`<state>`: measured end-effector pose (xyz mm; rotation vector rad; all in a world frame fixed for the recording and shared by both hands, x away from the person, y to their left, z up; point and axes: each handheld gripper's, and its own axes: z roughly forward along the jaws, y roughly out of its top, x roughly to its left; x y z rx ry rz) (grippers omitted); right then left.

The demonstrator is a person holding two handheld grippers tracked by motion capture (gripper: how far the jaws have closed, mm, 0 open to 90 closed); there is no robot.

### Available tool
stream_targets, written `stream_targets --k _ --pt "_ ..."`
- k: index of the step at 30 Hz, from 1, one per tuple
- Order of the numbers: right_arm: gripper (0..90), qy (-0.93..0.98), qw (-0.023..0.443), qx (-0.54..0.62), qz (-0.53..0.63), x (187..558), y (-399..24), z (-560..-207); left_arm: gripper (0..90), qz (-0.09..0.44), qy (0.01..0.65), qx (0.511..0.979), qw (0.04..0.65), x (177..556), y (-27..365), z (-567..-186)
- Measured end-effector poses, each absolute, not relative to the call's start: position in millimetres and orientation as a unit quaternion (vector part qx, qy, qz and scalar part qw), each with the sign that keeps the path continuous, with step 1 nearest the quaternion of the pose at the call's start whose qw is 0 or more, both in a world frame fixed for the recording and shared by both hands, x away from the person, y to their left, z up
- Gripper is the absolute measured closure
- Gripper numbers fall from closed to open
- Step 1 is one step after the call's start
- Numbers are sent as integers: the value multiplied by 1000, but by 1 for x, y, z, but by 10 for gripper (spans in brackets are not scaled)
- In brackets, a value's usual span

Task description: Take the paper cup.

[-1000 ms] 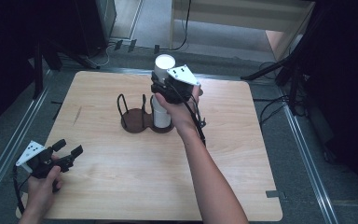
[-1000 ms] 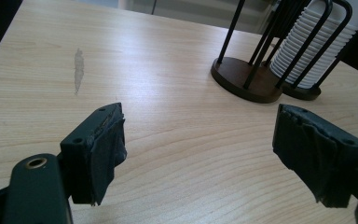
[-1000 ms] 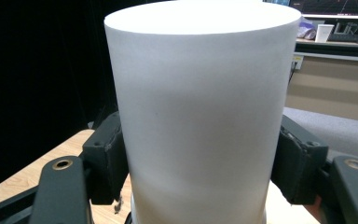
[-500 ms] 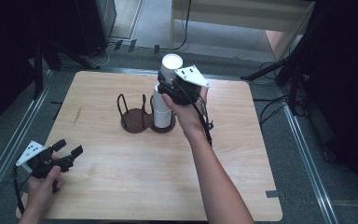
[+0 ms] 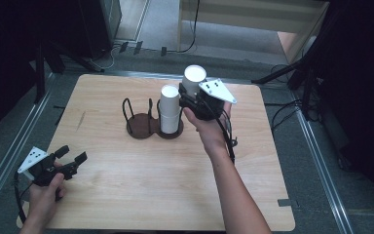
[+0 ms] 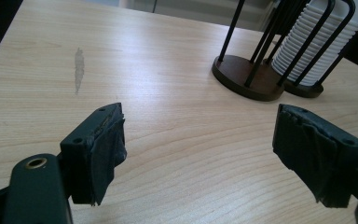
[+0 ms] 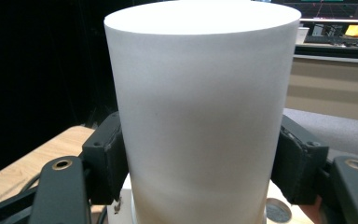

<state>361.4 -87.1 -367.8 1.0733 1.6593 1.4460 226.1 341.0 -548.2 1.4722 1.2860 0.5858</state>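
At the table's near left corner, my left gripper (image 5: 70,162) is idling with its jaws standing wide apart over bare wood, nothing between them. Farther in, my right gripper (image 5: 189,97) is clamping a white paper cup (image 5: 194,77) by its sides and holding it in the air, just right of the stack of cups (image 5: 170,109) sitting in the dark two-ring holder (image 5: 140,126) near the middle of the wooden table (image 5: 126,195).
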Motion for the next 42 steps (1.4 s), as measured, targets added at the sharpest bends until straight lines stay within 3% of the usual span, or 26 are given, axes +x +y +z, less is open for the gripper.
stream_targets --k 12,25,42 --pt "299 634 332 424 554 333 -123 -390 166 271 524 653 475 228 328 -544" --pt "300 635 330 442 541 316 -152 -424 105 253 512 659 489 236 299 -527" --pt "299 644 320 454 526 289 -169 -462 16 253 474 678 502 262 231 -487"
